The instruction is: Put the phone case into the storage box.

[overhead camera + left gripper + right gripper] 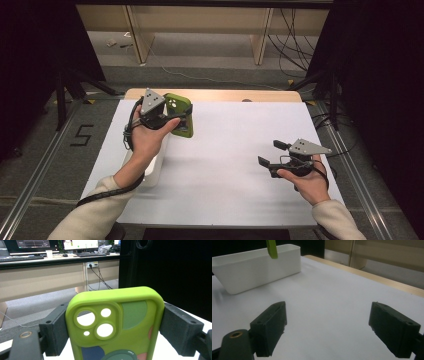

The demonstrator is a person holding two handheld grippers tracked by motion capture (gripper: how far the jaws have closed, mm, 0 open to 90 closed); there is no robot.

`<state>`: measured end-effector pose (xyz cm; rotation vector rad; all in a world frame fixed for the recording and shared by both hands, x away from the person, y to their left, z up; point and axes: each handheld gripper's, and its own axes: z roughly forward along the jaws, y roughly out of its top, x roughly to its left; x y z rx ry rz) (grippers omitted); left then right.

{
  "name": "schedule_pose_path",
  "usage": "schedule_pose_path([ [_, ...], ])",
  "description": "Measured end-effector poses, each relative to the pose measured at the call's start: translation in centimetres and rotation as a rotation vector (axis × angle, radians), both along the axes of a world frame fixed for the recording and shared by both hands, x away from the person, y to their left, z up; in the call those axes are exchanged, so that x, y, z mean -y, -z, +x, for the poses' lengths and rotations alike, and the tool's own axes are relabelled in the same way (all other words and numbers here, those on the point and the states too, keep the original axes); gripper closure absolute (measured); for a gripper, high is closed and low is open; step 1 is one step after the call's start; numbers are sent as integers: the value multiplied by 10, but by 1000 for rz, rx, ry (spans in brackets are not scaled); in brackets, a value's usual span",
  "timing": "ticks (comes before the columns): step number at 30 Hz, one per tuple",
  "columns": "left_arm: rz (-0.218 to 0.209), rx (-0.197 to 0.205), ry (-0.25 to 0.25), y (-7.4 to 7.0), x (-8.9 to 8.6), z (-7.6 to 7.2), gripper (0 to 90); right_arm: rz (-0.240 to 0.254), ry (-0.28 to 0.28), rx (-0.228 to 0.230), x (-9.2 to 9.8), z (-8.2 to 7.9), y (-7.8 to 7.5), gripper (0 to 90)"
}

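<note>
The left hand-held gripper (176, 116) is clenched on a green phone case (115, 327) by its two side edges, held aloft at the desk's (230, 145) far left, beside the white bin (257, 267). Judged step: carrying the case. Next move likely calls for lowering it into the bin. The right hand-held gripper (328, 330) hangs released, well apart; nothing obstructs.
</note>
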<state>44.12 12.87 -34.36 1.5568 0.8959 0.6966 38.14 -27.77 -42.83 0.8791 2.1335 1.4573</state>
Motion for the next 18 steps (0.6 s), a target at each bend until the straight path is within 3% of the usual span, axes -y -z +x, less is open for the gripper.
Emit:
schedule_pose_path([
  [18, -3, 10, -27, -4, -9, 3, 167, 3, -2, -7, -1, 0, 1, 159],
])
